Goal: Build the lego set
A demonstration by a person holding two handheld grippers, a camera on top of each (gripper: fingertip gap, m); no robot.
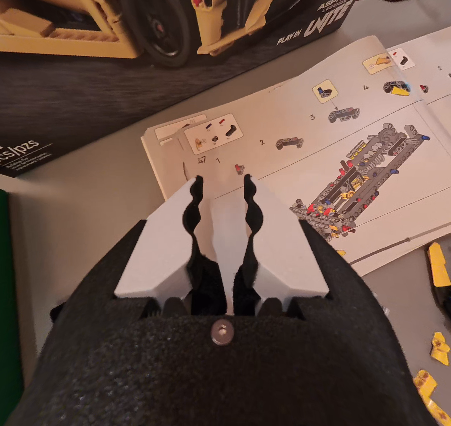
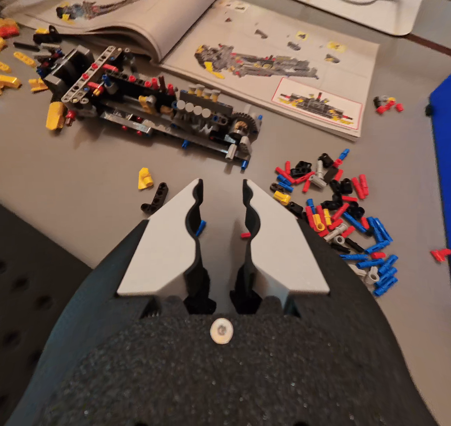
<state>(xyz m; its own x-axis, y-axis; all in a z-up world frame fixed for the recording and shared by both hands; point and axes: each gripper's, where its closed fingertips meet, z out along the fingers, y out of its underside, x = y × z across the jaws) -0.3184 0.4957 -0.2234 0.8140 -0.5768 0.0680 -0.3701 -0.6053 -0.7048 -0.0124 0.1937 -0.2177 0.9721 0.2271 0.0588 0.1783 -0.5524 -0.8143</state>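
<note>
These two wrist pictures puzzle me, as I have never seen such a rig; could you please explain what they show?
Each picture comes from a camera mounted on a hand-held two-finger gripper, looking forward along its white fingers with black wavy pads. A person holds one in each hand; there is no robot arm.

The left gripper is open and empty above the open paper instruction booklet, beside the dark cardboard set box.

The right gripper is also open and empty above the grey table. Ahead lies the half-built grey and black toy car chassis; to the right, a pile of small red, blue and black pins.
</note>
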